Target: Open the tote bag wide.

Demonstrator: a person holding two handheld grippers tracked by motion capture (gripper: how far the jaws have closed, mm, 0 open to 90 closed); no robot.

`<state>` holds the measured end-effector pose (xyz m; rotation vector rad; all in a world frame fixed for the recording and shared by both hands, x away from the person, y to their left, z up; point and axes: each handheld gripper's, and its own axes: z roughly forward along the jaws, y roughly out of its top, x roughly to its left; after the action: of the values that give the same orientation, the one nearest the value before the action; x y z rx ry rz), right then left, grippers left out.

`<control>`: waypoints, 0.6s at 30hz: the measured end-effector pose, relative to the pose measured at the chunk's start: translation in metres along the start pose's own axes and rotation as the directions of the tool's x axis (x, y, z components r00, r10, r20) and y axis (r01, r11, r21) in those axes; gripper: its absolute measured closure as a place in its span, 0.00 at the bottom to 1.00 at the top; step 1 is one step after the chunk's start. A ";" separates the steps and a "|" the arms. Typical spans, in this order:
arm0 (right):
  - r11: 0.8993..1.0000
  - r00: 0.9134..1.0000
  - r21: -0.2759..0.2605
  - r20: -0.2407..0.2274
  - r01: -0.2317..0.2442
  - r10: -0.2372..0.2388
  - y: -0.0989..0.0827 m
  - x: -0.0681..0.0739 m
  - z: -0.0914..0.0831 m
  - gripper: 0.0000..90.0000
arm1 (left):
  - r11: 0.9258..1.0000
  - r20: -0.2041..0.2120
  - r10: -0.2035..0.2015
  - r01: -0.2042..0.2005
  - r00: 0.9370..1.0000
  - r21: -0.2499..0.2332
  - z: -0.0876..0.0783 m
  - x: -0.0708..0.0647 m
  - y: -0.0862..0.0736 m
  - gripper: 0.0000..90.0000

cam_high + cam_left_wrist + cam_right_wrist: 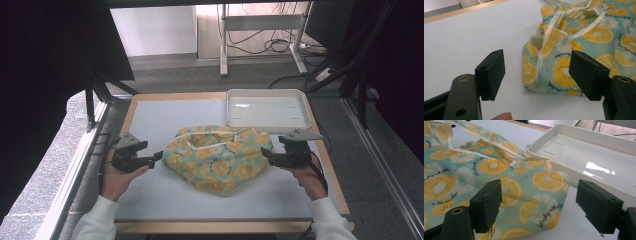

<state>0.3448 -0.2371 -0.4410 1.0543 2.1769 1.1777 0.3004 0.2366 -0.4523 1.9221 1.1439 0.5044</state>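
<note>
Cloth bag (pixel 218 157), teal w/ orange-slice print, lies crumpled at approx. centre of the white worktop (pixel 165 192), its pale straps loose on top. Left tongs (pixel 159 157) sit just beside the bag's left edge, jaws spread, nothing between them; in the left gripper view the bag's corner (pixel 544 82) lies on the worktop ahead, between the two jaws but not touched. Right tongs (pixel 264 156) are at the bag's right edge, jaws also spread wide, pinching nothing; the right gripper view shows the bag's right corner (pixel 549 195) ahead of the gap. White tray (pixel 266 125) stands behind the bag at the worktop's far right, near rim just beside the fabric; can't tell if touching. Each hand grips its tool from below, sleeves white.
</note>
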 end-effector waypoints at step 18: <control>1.000 1.000 0.010 0.016 0.004 -0.005 -0.002 0.000 0.003 0.23 | 0.999 0.017 0.019 -0.019 1.000 0.026 0.019 -0.004 0.019 0.33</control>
<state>0.3463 -0.2365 -0.4444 1.0587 2.1737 1.1539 0.3208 0.2199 -0.4479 1.9578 1.1279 0.4849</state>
